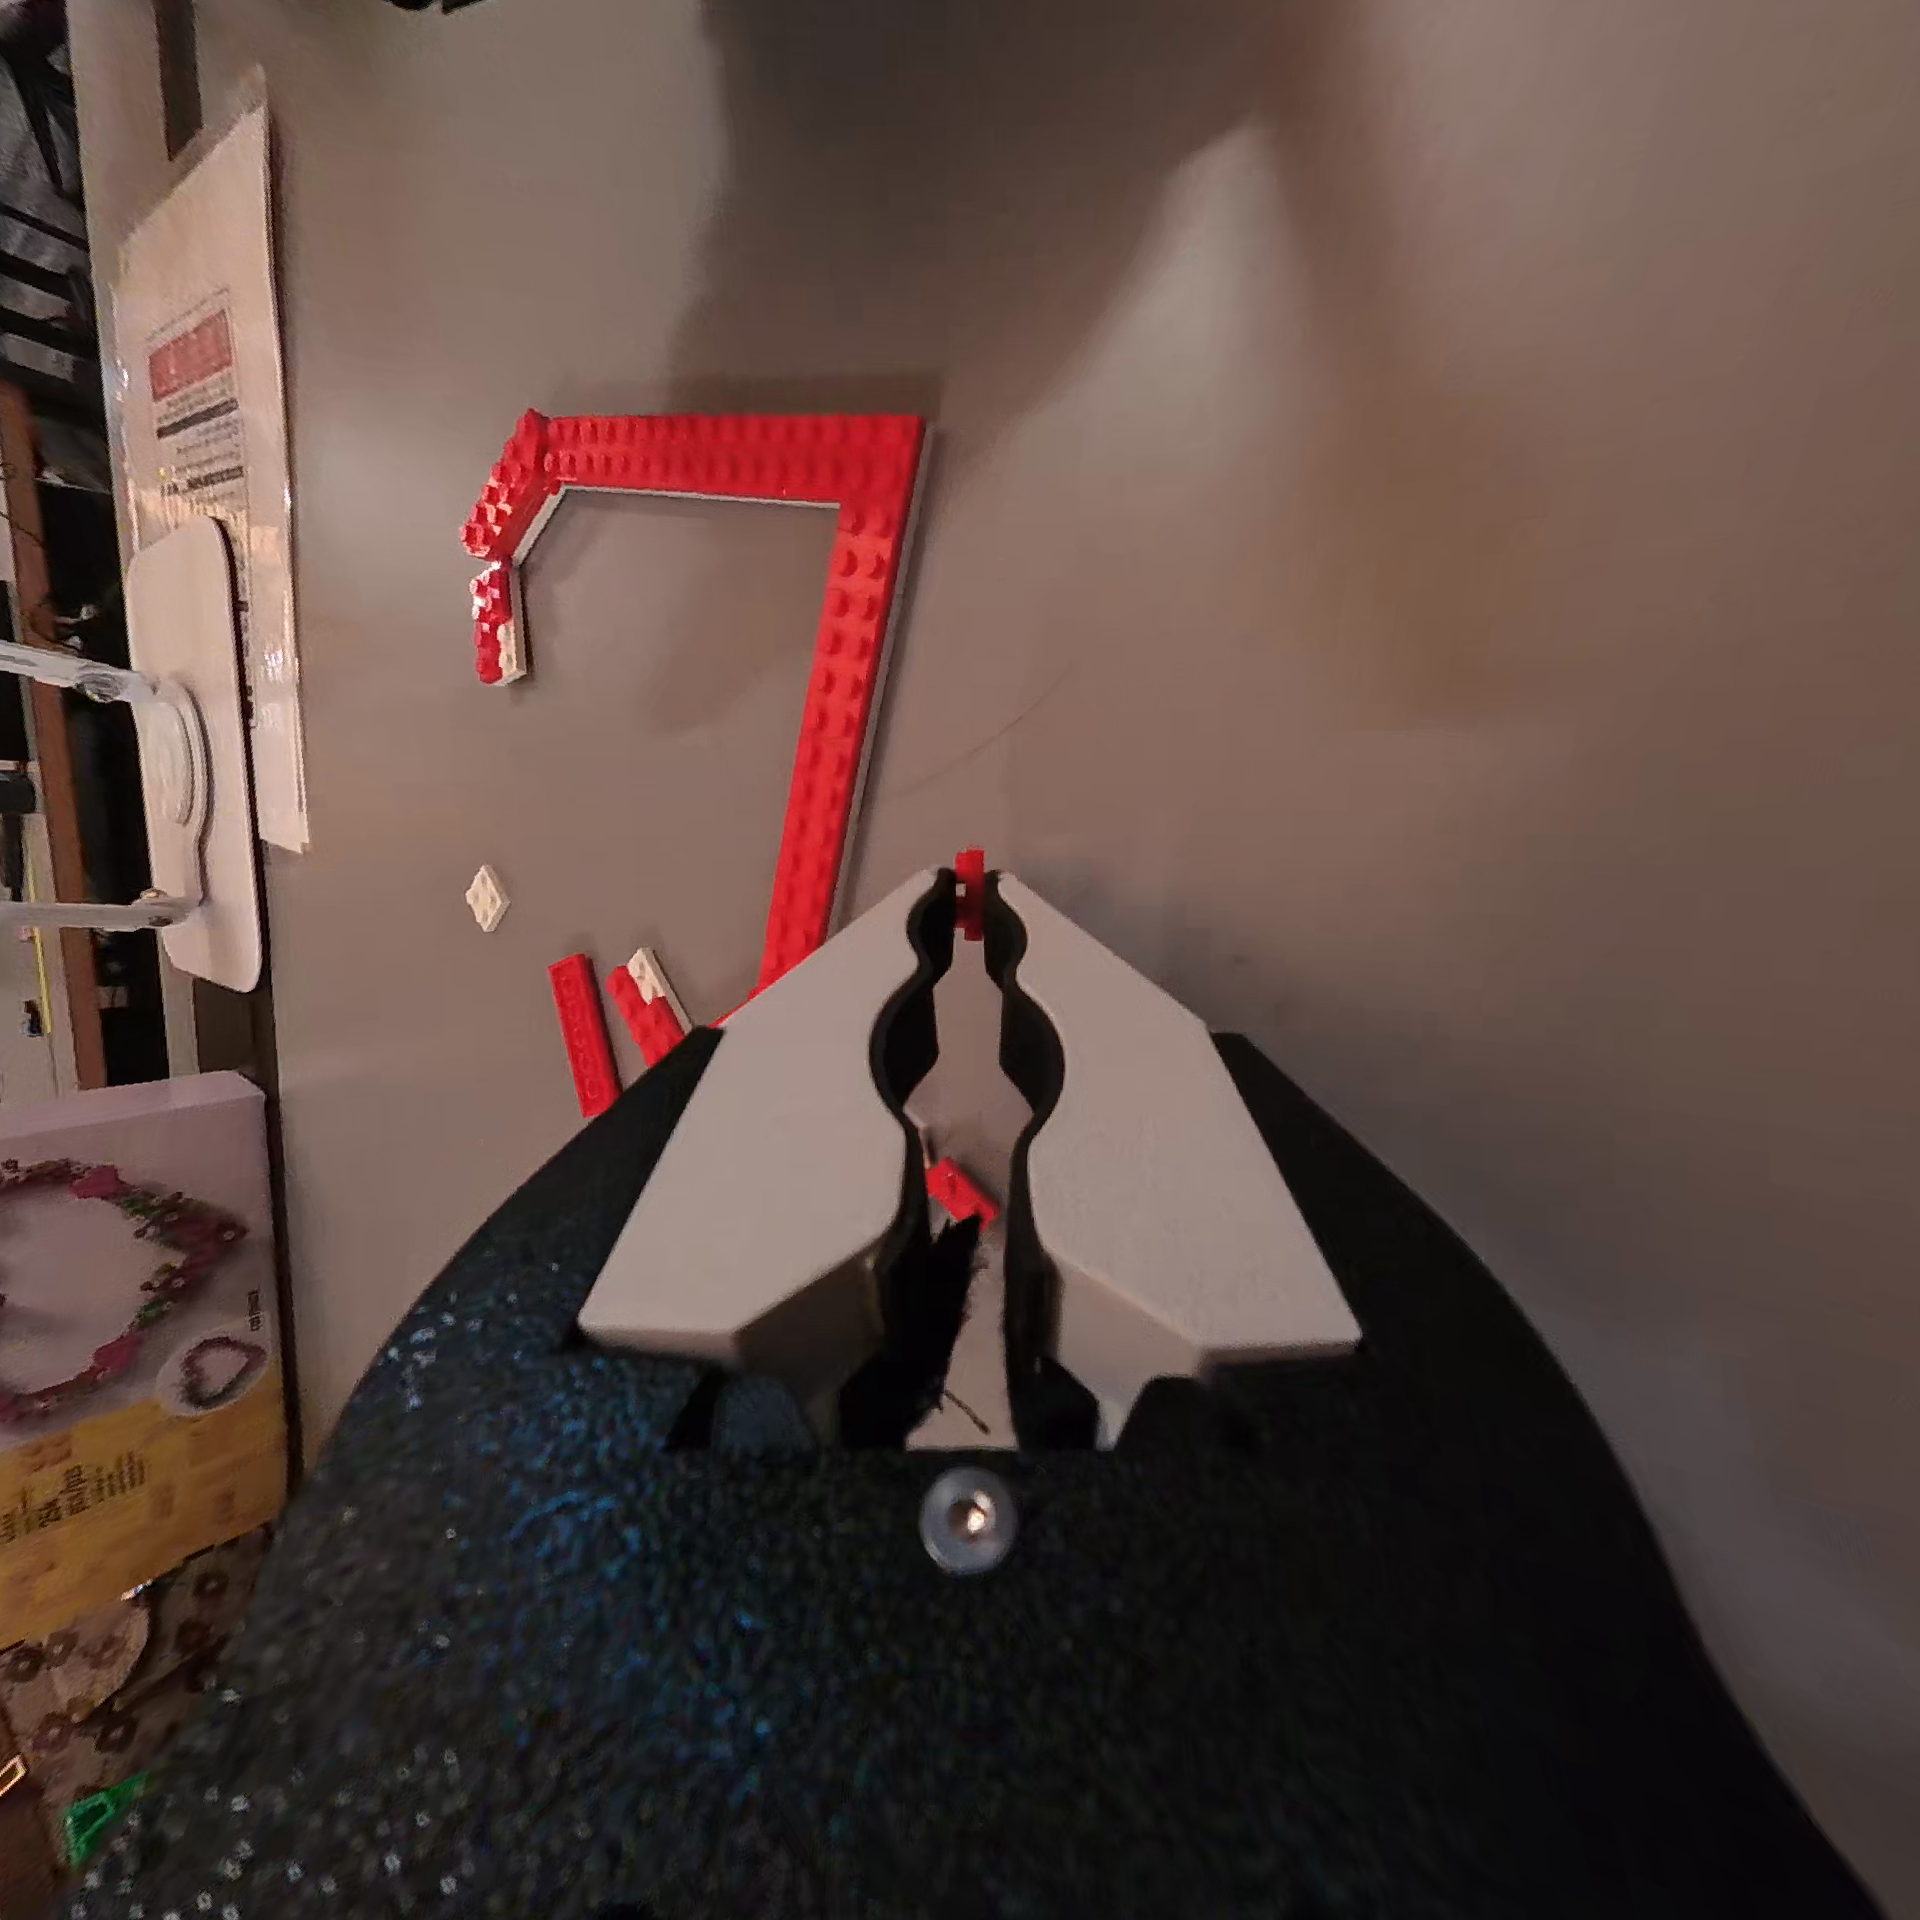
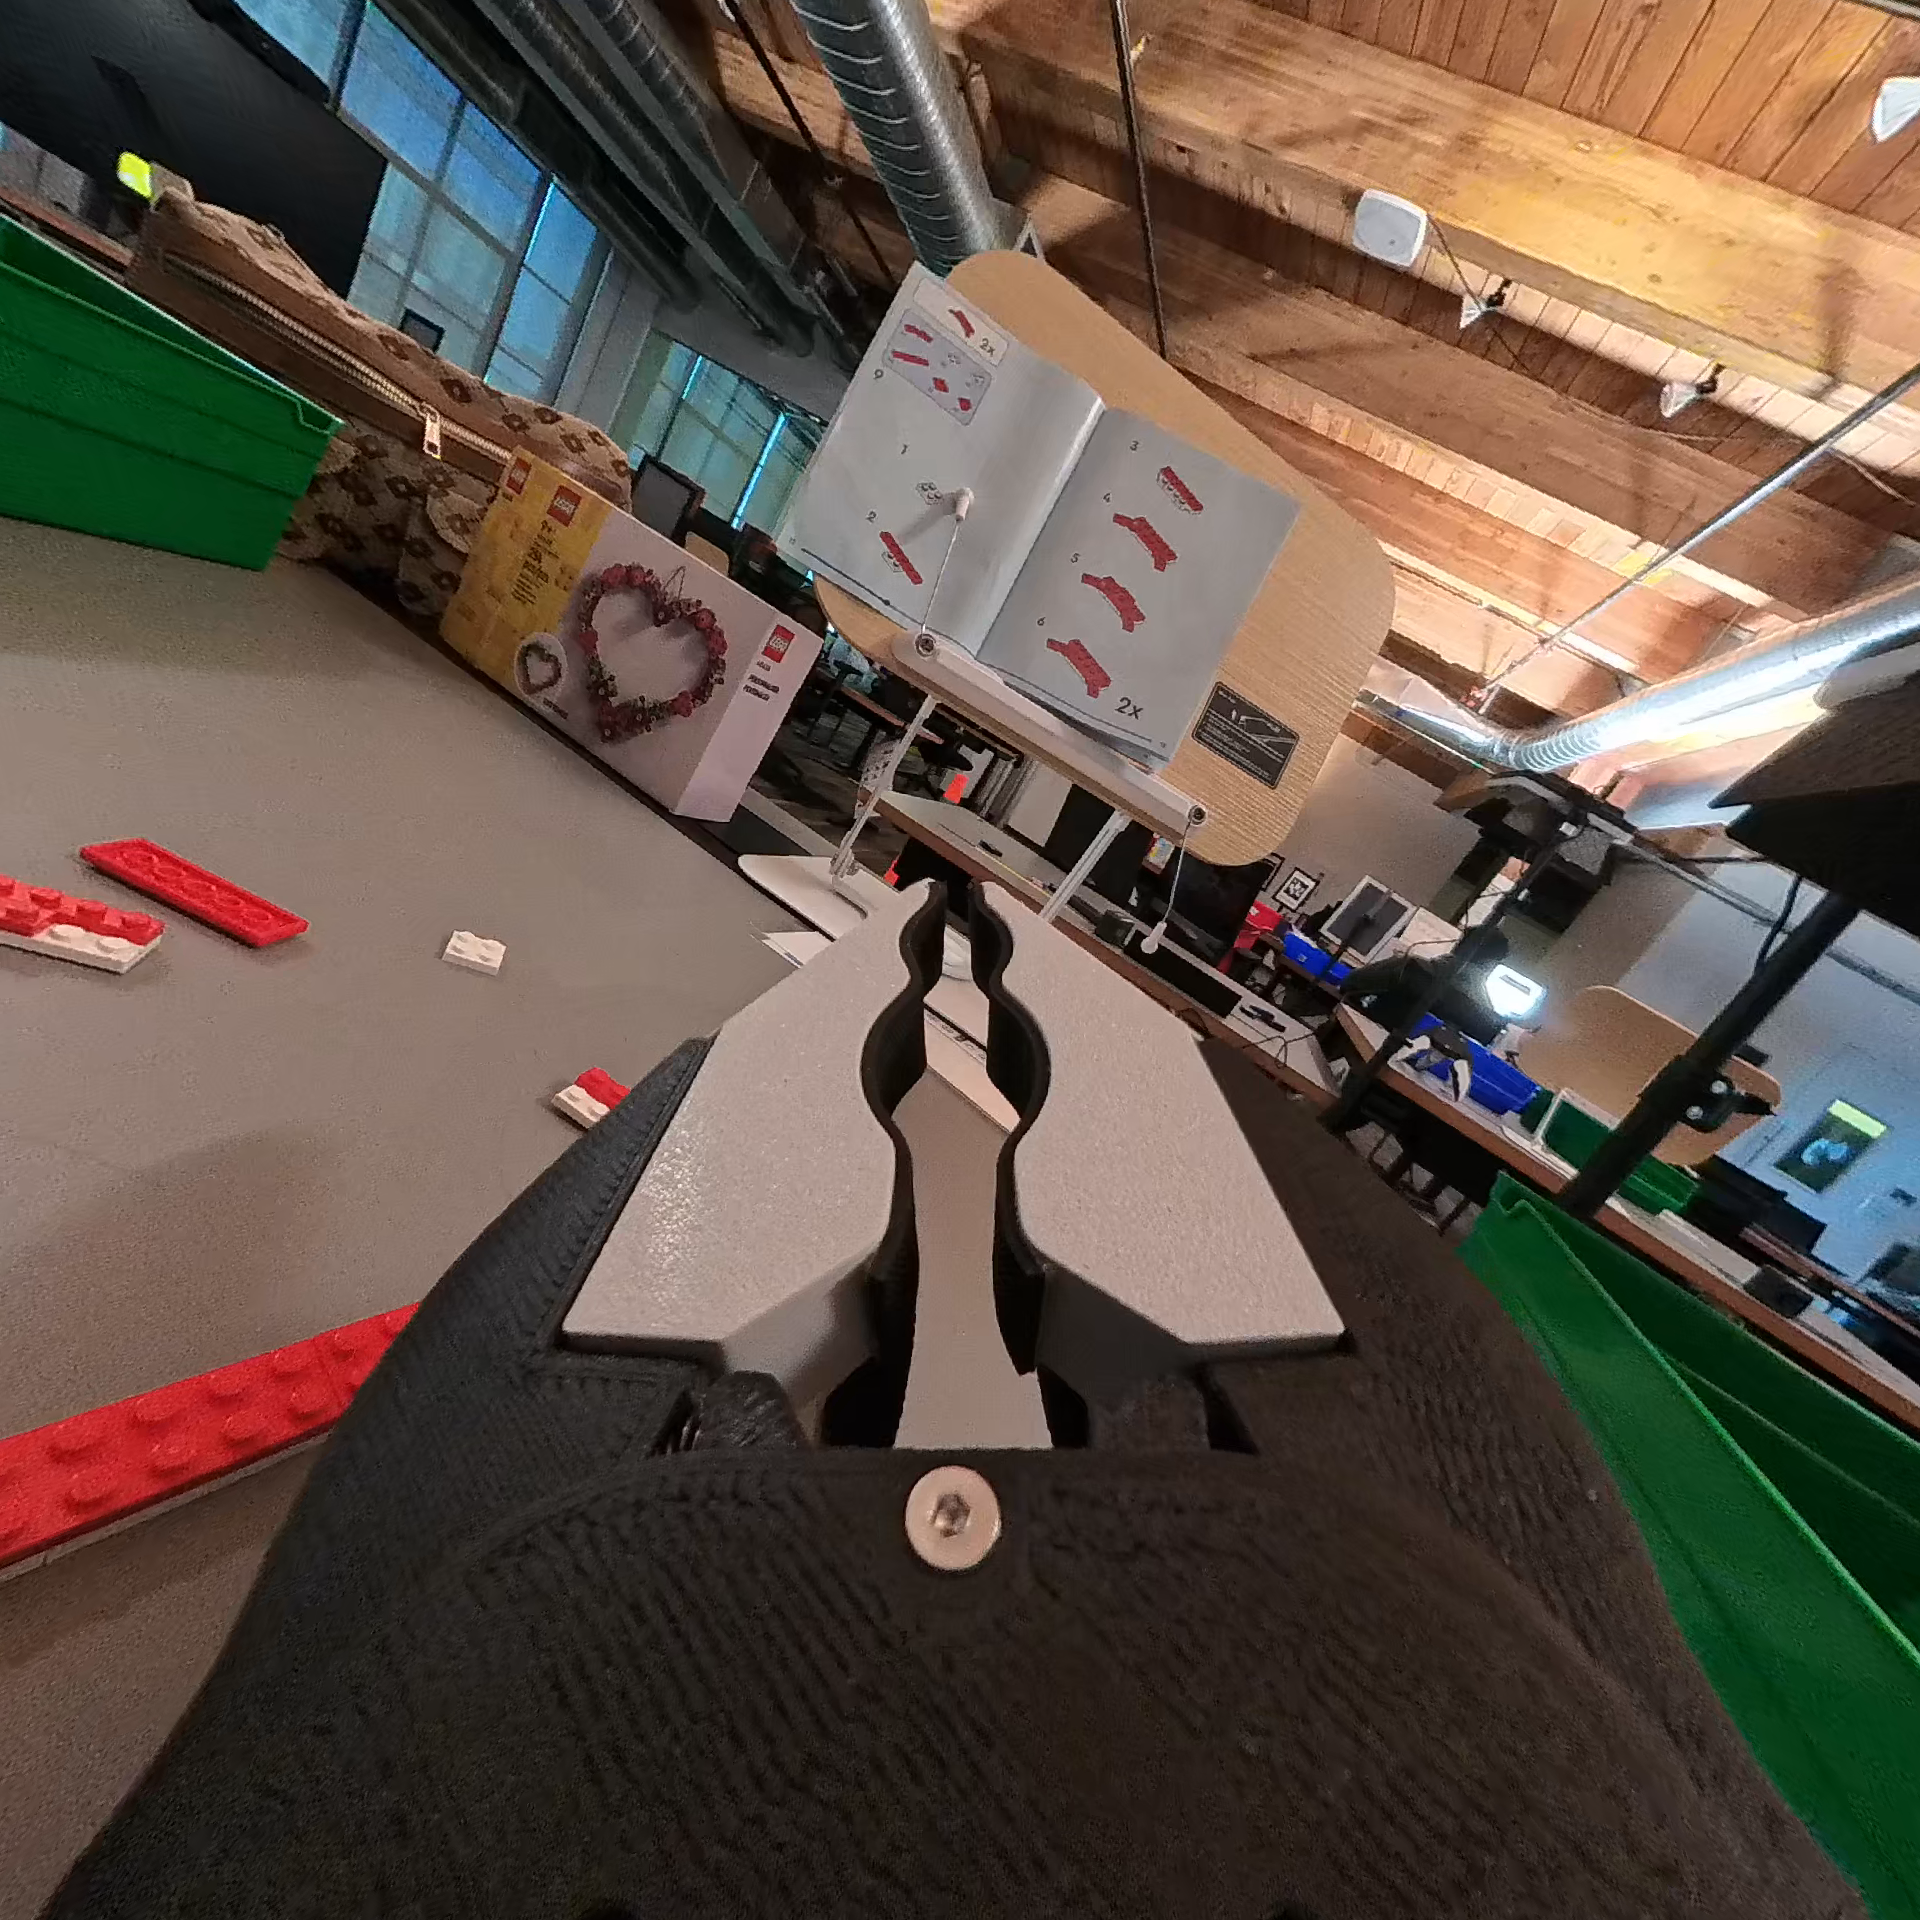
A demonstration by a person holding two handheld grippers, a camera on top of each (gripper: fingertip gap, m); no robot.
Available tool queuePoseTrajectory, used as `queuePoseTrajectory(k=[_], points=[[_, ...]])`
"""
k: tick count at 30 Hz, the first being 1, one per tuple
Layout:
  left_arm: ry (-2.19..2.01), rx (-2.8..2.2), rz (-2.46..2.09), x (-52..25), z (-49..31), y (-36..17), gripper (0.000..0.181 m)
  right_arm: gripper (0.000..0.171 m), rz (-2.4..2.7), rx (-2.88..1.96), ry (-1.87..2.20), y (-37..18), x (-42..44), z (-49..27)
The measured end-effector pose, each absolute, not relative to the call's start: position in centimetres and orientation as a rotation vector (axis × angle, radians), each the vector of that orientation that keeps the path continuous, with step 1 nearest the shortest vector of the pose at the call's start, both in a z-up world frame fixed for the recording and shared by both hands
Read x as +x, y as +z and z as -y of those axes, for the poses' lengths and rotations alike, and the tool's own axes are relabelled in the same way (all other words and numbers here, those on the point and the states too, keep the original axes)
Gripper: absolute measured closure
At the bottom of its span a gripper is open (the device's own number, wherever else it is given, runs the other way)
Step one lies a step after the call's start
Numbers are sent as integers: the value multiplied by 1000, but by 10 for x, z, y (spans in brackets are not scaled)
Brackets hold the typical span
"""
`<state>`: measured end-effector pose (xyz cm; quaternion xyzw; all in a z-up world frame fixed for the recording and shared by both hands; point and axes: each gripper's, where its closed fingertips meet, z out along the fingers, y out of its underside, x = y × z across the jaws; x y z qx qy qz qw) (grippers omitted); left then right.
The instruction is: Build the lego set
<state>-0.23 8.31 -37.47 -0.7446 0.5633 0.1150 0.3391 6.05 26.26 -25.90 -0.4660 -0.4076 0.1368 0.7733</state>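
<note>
The left gripper pinches a small red piece at its jaw tips above the grey table. The right gripper holds nothing, jaws nearly closed. Beyond lie the red frame, loose plates and an instruction booklet.

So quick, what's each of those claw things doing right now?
Left gripper: closed on a small red Lego piece pinched at its fingertips.
Right gripper: nearly closed, with only a narrow gap at the tips, and holding nothing.
</note>
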Motion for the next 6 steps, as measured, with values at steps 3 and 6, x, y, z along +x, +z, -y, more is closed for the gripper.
queuePoseTrajectory(k=[3, 6], points=[[326, -1939, -1514, 0, -79, -380, 179, 169, 881, -1012, 309, -259, 60, -262], [253, -2005, -1502, 7, -72, -383, 179, 169, 883, -1003, 304, -258, 60, -260]])
